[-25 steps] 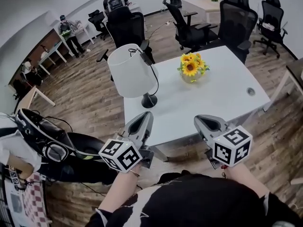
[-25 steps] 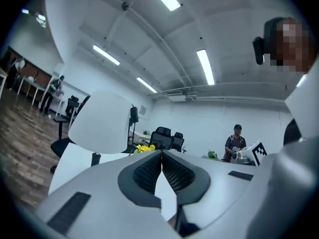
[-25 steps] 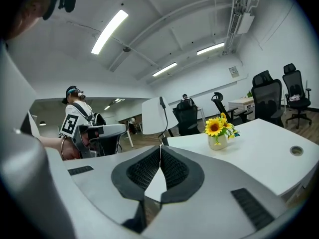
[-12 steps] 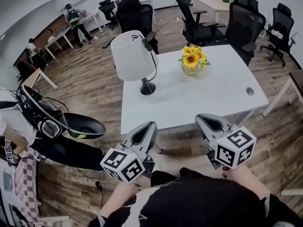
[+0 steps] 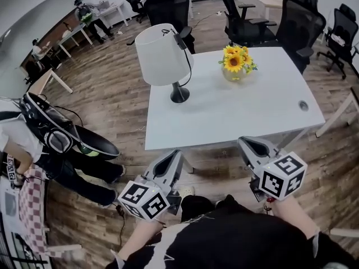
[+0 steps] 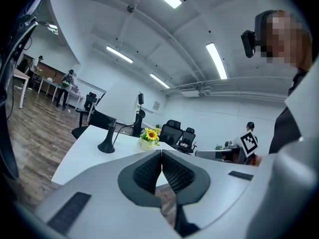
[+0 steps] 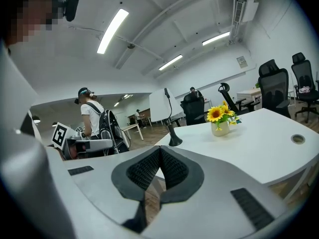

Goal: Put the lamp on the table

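Observation:
A lamp with a white shade and a black base stands upright on the white table, near its far left corner. Its base shows in the left gripper view, and its stem and base in the right gripper view. Both grippers hang short of the table's near edge, apart from the lamp. My left gripper is shut with nothing in it, its jaws together. My right gripper is shut and empty too.
A vase of sunflowers stands on the table right of the lamp. Black office chairs ring the far side. A person with a backpack stands close at my left. More desks and people are far left.
The view has drawn back from the table: both grippers, which were over its near edge, now hang short of it above the wood floor. The lamp stays put on the table.

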Available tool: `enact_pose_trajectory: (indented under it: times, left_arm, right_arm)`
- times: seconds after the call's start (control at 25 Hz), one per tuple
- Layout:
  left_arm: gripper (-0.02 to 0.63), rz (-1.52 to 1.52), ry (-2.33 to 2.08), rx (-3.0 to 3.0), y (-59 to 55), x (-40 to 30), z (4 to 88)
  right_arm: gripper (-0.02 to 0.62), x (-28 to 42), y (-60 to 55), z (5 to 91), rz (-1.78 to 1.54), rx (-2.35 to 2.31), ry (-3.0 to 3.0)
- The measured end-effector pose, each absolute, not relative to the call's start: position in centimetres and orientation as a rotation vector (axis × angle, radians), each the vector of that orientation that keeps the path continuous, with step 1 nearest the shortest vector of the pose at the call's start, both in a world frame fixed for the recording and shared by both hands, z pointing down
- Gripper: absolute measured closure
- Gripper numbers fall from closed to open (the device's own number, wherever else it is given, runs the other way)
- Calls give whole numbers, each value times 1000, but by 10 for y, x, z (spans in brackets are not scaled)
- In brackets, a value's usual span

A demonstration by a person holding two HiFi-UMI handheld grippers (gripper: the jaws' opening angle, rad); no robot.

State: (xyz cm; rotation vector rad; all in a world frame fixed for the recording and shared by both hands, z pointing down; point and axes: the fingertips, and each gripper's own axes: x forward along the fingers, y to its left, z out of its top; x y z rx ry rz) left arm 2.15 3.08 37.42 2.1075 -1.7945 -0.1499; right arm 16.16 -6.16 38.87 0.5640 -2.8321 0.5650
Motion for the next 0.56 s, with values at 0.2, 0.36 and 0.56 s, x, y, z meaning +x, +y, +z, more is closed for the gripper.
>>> enact_pose_trajectory:
  times: [0.2,0.36,0.56]
  left_arm:
    - [592,-146,-1790,2083,30,19,382]
    - [592,-150,-1790,2073,28,17,386]
    - [592,-148,-1789,2062,25,14,388]
  right_arm:
    - [580,159,-64,393,582,569,-2811]
    - [580,156,-67,398,583,554,-2811]
    - [580,150,-69,400,590,546,-2801]
